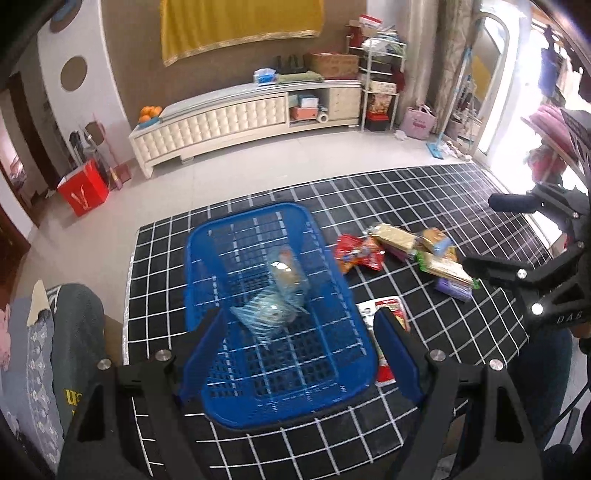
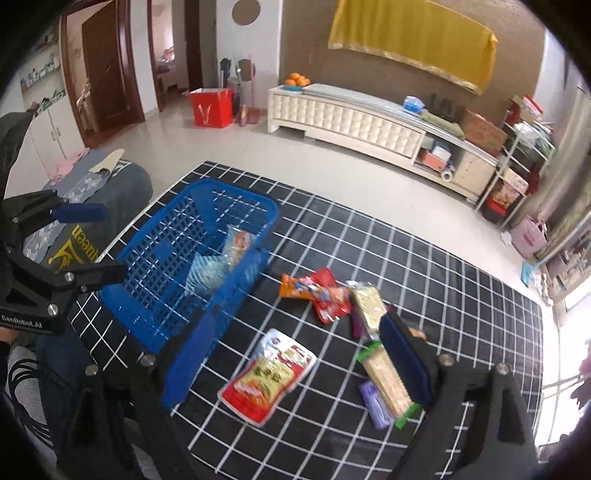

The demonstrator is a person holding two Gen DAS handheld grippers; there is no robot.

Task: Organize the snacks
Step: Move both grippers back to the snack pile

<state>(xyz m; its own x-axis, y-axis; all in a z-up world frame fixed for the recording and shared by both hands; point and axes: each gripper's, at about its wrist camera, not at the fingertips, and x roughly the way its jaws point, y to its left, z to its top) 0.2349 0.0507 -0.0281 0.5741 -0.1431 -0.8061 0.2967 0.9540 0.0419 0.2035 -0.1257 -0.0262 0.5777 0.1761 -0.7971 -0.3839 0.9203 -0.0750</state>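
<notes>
- Black cloth with a white grid (image 1: pixel 424 192) covers the table; behind it lie a pale tiled floor, a long cream cabinet (image 1: pixel 221 122) and a yellow cloth (image 1: pixel 240 26) on the brown wall.
- Only the right wrist view shows the wooden doors (image 2: pixel 107 74) and the red and white snack packet (image 2: pixel 269 376) in full; the left wrist view shows just its edge beside the blue basket (image 1: pixel 229 240).
- Only the left wrist view shows the bright doorway (image 1: pixel 495 81) and mop.
- Left gripper (image 1: pixel 299 332): fingers spread wide over the basket, holding nothing, touching nothing.
- Right gripper (image 2: pixel 295 354): fingers spread wide above the red and white packet, empty; its right finger overlaps the pile of packets.
- One basket, at the table's left end, with two clear blurred packets (image 1: pixel 273 295) inside.
- On the cloth to its right: one red and orange packet (image 2: pixel 321 291), two long yellow packets (image 2: pixel 384 380), and others partly hidden, so the full count is unclear.
</notes>
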